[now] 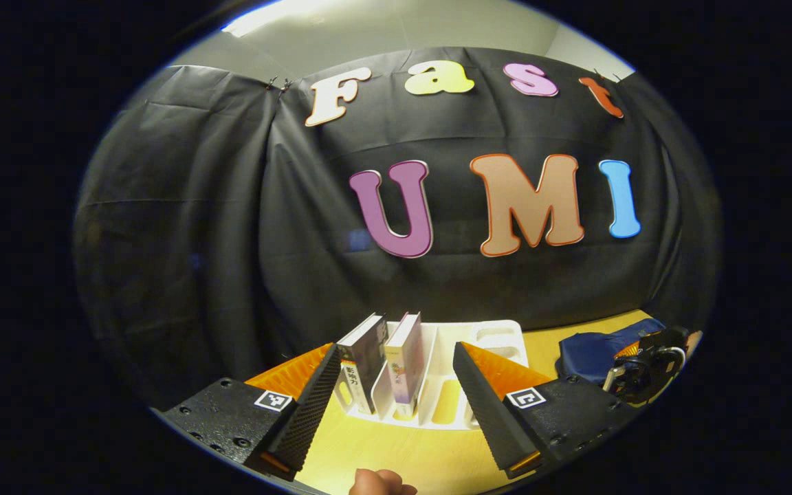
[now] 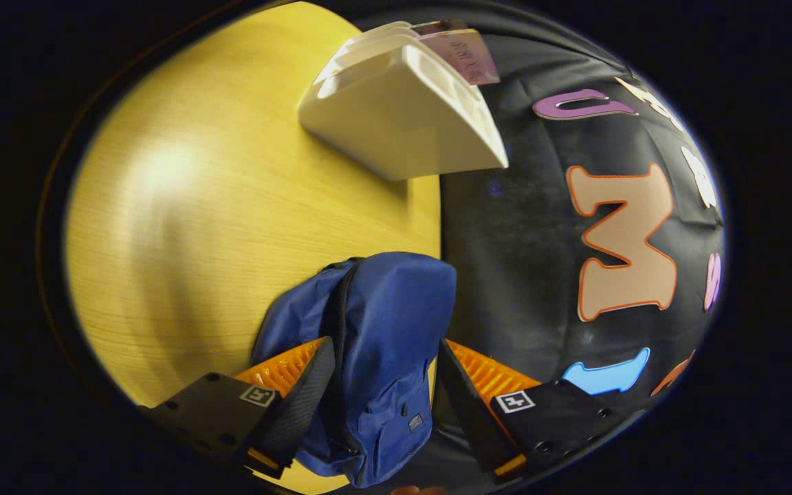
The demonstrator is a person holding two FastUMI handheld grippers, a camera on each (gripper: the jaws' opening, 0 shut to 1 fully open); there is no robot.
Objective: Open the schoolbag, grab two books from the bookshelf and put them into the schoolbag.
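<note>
In the left gripper view a white bookshelf [image 1: 499, 340] stands on the table and holds two upright books, a dark one [image 1: 363, 357] and a pale one with a purple cover [image 1: 405, 361]. My left gripper [image 1: 396, 419] is open just short of them, with nothing between its fingers. The blue schoolbag [image 1: 599, 350] lies to the right, and my right gripper [image 1: 643, 368] hovers at it. In the right gripper view, which is rolled sideways, the schoolbag [image 2: 382, 323] lies between the open fingers of my right gripper [image 2: 386, 405]. Its dark zip line [image 2: 341, 302] looks closed.
The yellow wooden table [image 2: 217, 206] runs up to the black cloth wall [image 2: 520, 227]. The bookshelf [image 2: 403, 117] with a book [image 2: 461, 55] sits farther along the table edge from the bag. A thumb [image 1: 382, 481] shows at the bottom of the left gripper view.
</note>
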